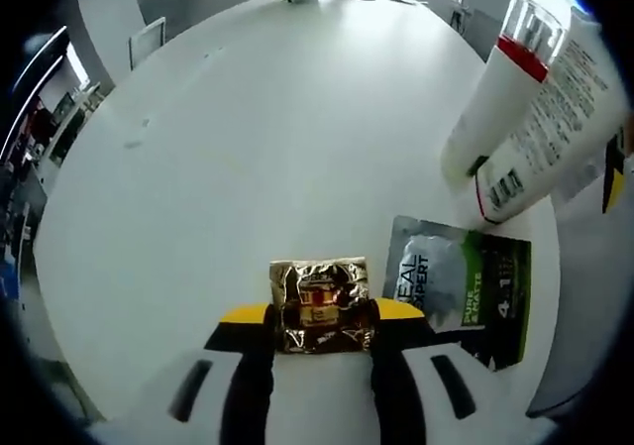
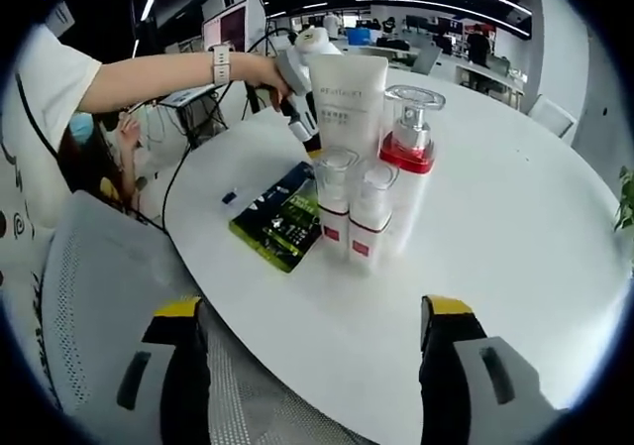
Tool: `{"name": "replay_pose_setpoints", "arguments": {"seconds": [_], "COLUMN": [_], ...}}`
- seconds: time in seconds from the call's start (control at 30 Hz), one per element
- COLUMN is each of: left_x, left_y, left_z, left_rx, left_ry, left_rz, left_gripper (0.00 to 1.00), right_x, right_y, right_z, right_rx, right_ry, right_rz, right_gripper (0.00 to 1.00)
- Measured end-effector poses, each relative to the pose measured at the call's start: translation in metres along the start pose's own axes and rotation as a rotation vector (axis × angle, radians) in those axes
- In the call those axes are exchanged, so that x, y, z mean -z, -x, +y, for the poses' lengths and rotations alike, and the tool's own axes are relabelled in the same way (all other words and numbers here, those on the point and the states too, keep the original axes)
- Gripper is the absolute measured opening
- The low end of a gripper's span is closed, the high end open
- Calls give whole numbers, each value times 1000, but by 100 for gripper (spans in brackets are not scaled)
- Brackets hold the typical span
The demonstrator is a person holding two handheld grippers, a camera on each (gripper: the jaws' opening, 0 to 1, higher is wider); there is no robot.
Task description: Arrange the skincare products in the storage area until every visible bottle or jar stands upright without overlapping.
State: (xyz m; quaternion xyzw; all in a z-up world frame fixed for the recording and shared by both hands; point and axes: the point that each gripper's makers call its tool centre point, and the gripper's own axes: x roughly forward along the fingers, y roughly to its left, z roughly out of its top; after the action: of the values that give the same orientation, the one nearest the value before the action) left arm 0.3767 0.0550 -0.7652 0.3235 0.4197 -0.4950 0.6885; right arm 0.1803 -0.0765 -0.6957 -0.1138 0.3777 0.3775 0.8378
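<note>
My left gripper (image 1: 322,328) clamps a gold foil sachet (image 1: 319,304) between its fingers, just beside the flat green sachet (image 1: 466,291). My right gripper (image 2: 315,351) hangs spread, the bottle cluster (image 2: 371,192) ahead. Releasing carelessly could lay foil over the green one.

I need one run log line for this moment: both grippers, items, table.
left gripper: shut on gold packet | right gripper: open, nothing held | bottles: upright, grouped | green sachet: flat on white table
</note>
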Motion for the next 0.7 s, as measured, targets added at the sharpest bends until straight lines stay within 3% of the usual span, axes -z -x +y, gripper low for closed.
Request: {"name": "replay_pose_setpoints", "arguments": {"seconds": [0.43,0.7], "left_x": [12,12], "left_y": [11,27], "left_z": [0,-5], "left_rx": [-3,-29], "left_ry": [66,68], "left_rz": [-15,-36], "left_gripper": [32,32], "right_x": [-8,-16], "right_y": [-3,-6], "right_z": [17,24], "right_rx": [-62,-94], "right_ry": [-6,-40], "right_rz": [-44,-81], "right_gripper": [84,81]}}
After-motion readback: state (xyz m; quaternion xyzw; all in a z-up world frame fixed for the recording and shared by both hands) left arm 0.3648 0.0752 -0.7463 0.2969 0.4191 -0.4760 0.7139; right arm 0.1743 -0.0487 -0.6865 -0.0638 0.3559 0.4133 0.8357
